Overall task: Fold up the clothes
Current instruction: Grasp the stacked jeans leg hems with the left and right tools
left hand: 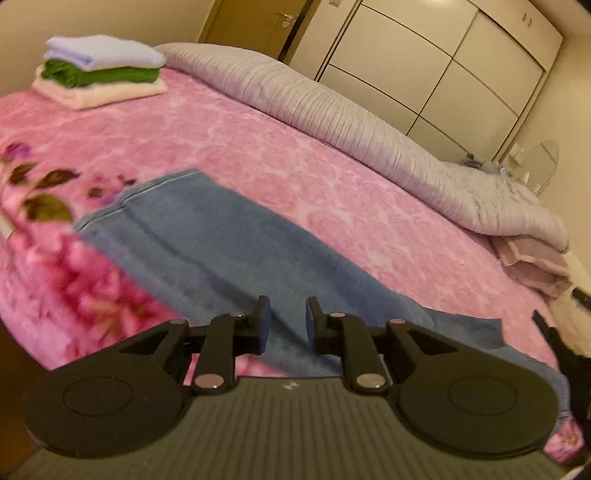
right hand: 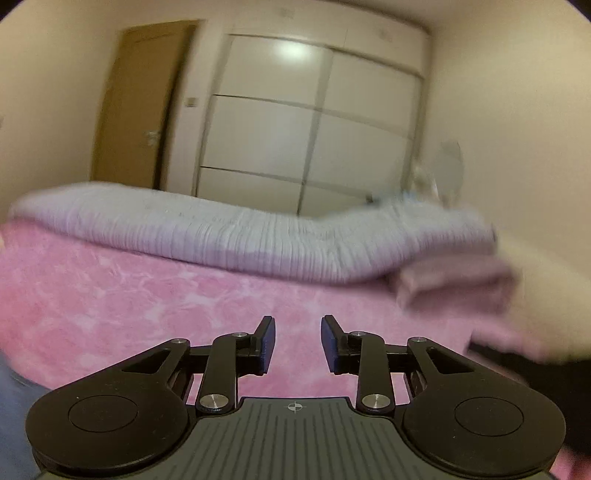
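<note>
Blue towel (left hand: 221, 243) lies spread flat in a long strip across the pink floral blanket (left hand: 280, 162) that covers the bed, one hemmed end reaching toward the blanket's flowered border, the other running under the left gripper (left hand: 288, 325). That gripper hangs above the towel with its blue-padded jaws parted and nothing between them; the cloth shows through the gap. Beyond the towel, at the far left corner of the blanket, stands a stack of three folded pieces (left hand: 99, 70): pale lilac on top, green in the middle, cream beneath. A ribbed grey quilt (left hand: 332, 110) is rolled along the blanket's far edge, with a folded pink cloth (left hand: 532, 266) at its right-hand end. Past the quilt rise a white panelled wardrobe (left hand: 436, 66) and a brown door (left hand: 258, 22). The right gripper (right hand: 297, 343) hovers over bare pink blanket, jaws spread and empty, pointing toward the quilt; its view is smeared by blur, and a sliver of the towel shows at its lower left edge.
</note>
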{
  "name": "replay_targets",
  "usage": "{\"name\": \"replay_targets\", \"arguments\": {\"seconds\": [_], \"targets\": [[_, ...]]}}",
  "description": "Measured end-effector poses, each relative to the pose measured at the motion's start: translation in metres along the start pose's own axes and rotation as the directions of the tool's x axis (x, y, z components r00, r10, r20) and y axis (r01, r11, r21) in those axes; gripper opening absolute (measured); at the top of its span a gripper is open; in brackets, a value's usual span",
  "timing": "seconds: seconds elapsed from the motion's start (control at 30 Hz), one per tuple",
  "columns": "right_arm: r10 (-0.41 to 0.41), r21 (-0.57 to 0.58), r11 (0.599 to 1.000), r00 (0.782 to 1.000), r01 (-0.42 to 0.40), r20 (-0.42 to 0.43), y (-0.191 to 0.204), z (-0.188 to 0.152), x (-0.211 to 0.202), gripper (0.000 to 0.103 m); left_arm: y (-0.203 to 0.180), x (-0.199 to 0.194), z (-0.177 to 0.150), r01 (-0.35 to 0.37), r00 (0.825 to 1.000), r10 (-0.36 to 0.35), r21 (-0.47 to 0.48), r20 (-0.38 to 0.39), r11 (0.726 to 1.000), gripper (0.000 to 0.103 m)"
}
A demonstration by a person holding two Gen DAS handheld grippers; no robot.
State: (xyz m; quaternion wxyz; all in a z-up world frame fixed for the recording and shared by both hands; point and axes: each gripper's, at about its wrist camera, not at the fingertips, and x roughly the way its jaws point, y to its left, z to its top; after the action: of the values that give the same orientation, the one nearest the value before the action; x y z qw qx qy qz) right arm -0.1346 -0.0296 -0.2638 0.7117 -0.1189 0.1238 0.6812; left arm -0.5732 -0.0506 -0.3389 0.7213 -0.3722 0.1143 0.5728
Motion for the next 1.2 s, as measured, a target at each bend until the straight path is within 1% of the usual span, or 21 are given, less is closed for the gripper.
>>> {"name": "replay_targets", "arguments": {"seconds": [0.03,0.07,0.1,0.13,0.17,0.2,0.23,0.3,0.37,0.4,0.47,0.57,0.63,0.73,0.8,0.87,0.93,1.0,1.1,1.17,1.2], "targets": [[0.091,0.135,0.987,0.996,-0.087,-0.024,0.0,-0.008,-0.014,0.032,0.008,-0.007,-0.001,-0.001,1.0,0.001,-0.012,0.001,1.0,0.018],[0.197,0.275,0.945,0.98,-0.179,-0.038,-0.001,-0.018,-0.028,0.032,0.015,-0.012,0.0,-0.01,1.0,0.01,-0.023,0.002,1.0,0.018],[0.293,0.4,0.881,0.955,-0.252,-0.044,-0.001,-0.03,-0.038,0.032,0.023,-0.017,0.001,-0.019,1.0,0.019,-0.034,0.004,0.999,0.018],[0.379,0.509,0.805,0.924,-0.305,-0.046,0.001,-0.044,-0.044,0.032,0.031,-0.02,0.003,-0.025,1.0,0.025,-0.052,0.007,0.998,0.019],[0.459,0.617,0.711,0.887,-0.337,-0.045,0.006,-0.063,-0.048,0.032,0.04,-0.023,0.005,-0.03,0.999,0.03,-0.07,0.009,0.997,0.019],[0.52,0.712,0.617,0.853,-0.336,-0.048,0.011,-0.084,-0.049,0.032,0.046,-0.024,0.007,-0.03,0.999,0.031,-0.082,0.011,0.996,0.02],[0.556,0.782,0.542,0.829,-0.308,-0.059,0.015,-0.103,-0.048,0.032,0.051,-0.023,0.009,-0.024,1.0,0.026,-0.094,0.013,0.995,0.022],[0.605,0.886,0.41,0.791,-0.218,-0.086,0.022,-0.138,-0.042,0.032,0.062,-0.019,0.013,-0.014,1.0,0.016,-0.117,0.017,0.993,0.023],[0.62,0.946,0.304,0.777,-0.111,-0.108,0.022,-0.17,-0.034,0.032,0.072,-0.012,0.015,0.003,1.0,-0.001,-0.144,0.018,0.99,0.023],[0.622,0.962,0.265,0.774,-0.069,-0.115,0.02,-0.182,-0.03,0.032,0.077,-0.008,0.014,0.015,1.0,-0.012,-0.16,0.016,0.987,0.023],[0.617,0.976,0.215,0.777,-0.016,-0.124,0.015,-0.197,-0.021,0.032,0.087,0.002,0.012,0.048,0.999,-0.046,-0.206,0.011,0.977,0.023],[0.593,0.982,0.188,0.795,0.023,-0.133,0.011,-0.205,-0.007,0.032,0.097,0.017,0.011,0.084,0.996,-0.087,-0.272,0.001,0.959,0.023],[0.57,0.98,0.193,0.809,0.04,-0.145,0.008,-0.207,0.003,0.032,0.103,0.027,0.011,0.106,0.994,-0.113,-0.314,-0.004,0.943,0.023],[0.555,0.98,0.184,0.815,0.075,-0.167,0.003,-0.212,0.016,0.032,0.116,0.043,0.016,0.123,0.992,-0.128,-0.397,0.013,0.91,0.023],[0.548,0.981,0.182,0.821,0.071,-0.16,0.003,-0.211,0.017,0.032,0.126,0.055,0.021,0.132,0.991,-0.134,-0.452,0.028,0.882,0.023],[0.541,0.98,0.187,0.827,0.061,-0.154,0.003,-0.209,0.017,0.032,0.133,0.067,0.029,0.103,0.995,-0.096,-0.481,0.04,0.871,0.023],[0.534,0.977,0.208,0.83,0.056,-0.161,0.005,-0.205,0.014,0.032,0.141,0.082,0.041,0.04,0.999,-0.021,-0.49,0.044,0.871,0.023],[0.526,0.972,0.228,0.834,0.051,-0.167,0.007,-0.201,0.01,0.032,0.147,0.097,0.05,-0.014,0.999,0.034,-0.5,0.032,0.866,0.023],[0.523,0.973,0.22,0.834,0.067,-0.175,0.008,-0.205,0.009,0.032,0.154,0.12,0.058,-0.059,0.997,0.073,-0.501,0.009,0.863,0.024],[0.52,0.973,0.214,0.833,0.086,-0.188,0.009,-0.209,0.009,0.032,0.154,0.128,0.06,-0.061,0.997,0.078,-0.497,0.013,0.865,0.024],[0.52,0.974,0.205,0.833,0.093,-0.19,0.009,-0.209,0.014,0.032,0.153,0.131,0.061,-0.062,0.997,0.081,-0.491,0.018,0.869,0.021]]}}
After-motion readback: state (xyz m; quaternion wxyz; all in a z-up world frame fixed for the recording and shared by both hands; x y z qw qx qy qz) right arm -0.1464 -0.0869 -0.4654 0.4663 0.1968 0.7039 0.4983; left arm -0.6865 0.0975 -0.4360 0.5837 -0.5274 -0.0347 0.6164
